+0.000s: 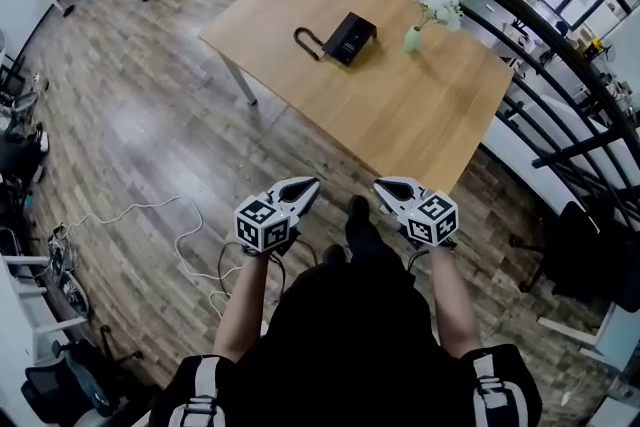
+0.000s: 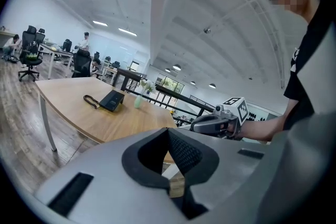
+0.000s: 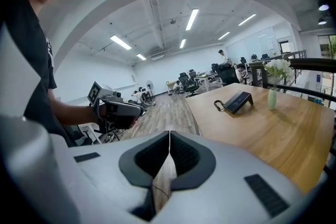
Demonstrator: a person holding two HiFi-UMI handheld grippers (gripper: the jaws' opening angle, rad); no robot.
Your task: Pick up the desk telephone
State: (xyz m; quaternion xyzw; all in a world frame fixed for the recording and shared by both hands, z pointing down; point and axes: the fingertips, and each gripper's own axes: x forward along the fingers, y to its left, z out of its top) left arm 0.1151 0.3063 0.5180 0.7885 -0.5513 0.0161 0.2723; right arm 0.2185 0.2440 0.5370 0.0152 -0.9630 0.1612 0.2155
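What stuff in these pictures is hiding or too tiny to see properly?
- Desk telephone: its buttons and screen are too small to make out in every view.
- Table: in the head view, the tabletop hides most of its legs.
- Vase: too small in every view to tell if it holds water.
- Floor right under the person: in the head view, the person's own head and shoulders cover it.

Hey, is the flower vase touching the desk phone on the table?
Apart. The head view shows a strip of bare table between the desk telephone and the flower vase; the right gripper view shows the same gap.
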